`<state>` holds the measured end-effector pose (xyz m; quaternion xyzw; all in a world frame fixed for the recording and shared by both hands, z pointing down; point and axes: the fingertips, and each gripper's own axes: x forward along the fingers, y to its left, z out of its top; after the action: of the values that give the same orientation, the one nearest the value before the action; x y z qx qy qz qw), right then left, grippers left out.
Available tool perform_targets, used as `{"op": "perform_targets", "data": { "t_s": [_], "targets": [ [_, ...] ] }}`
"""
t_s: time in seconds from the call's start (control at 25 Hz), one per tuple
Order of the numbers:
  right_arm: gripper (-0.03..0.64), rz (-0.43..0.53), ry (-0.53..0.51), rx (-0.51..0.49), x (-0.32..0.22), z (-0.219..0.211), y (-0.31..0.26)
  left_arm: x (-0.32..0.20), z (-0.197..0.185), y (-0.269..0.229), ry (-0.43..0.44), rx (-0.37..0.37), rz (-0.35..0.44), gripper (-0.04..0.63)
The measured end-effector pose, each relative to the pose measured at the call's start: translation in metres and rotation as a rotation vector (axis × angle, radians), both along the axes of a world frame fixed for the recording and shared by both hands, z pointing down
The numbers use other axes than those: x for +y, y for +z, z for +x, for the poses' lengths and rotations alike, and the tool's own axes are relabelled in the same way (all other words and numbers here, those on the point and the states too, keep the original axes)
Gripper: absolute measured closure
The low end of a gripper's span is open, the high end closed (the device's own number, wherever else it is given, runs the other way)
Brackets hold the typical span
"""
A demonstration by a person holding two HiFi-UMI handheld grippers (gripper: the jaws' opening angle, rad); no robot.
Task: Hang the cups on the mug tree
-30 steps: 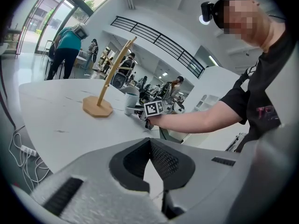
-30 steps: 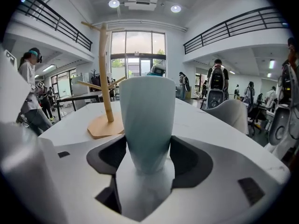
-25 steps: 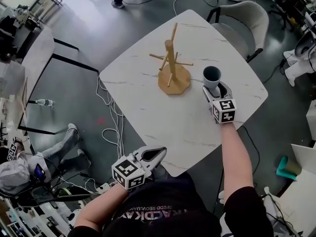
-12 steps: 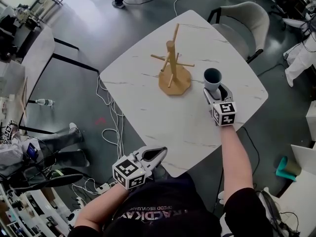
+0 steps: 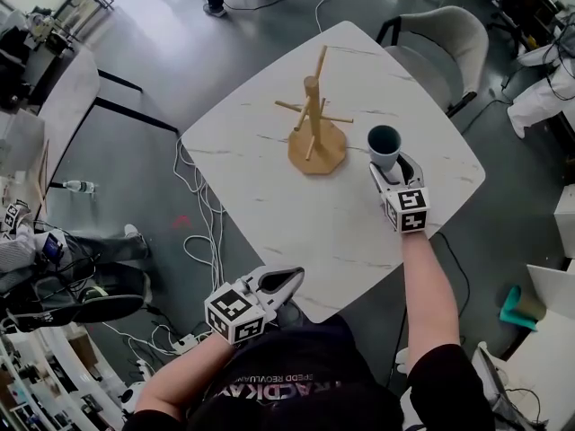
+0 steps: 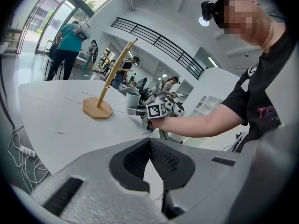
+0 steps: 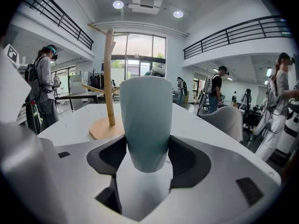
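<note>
- Your right gripper [image 5: 387,162] has its fingers pinching the cup [image 5: 384,141] low on its wall. The cup stands upright on the worktop [image 5: 269,214], near the mug tree [image 5: 314,119].
- The cup is smooth and tapered, with no handle showing, so it could slip as you tilt it.
- The slim wooden tree may tip if the rim knocks a peg.
- Your left gripper [image 5: 289,281] has its fingers pressed together, empty.

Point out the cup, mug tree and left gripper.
cup [image 5: 384,143], head view, inside of its open mouth
mug tree [image 5: 329,156], head view, wooden base
left gripper [image 5: 294,277], head view, between its fingertips
</note>
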<state>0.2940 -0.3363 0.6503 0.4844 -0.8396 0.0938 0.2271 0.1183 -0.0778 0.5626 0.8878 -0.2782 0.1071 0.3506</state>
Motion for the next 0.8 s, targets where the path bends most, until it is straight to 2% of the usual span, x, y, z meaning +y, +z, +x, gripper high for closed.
{"op": "perform_targets", "data": {
  "t_s": [0.4,0.8],
  "targets": [
    [0.336,0.046,0.0,0.036,0.005,-0.005,-0.027,0.002,0.0,-0.006,0.028,0.022,0.023,0.598],
    [0.336,0.098,-0.003,0.17,0.024,-0.016,-0.066,0.01,-0.013,-0.024,0.085,0.044,0.058,0.598]
  ]
}}
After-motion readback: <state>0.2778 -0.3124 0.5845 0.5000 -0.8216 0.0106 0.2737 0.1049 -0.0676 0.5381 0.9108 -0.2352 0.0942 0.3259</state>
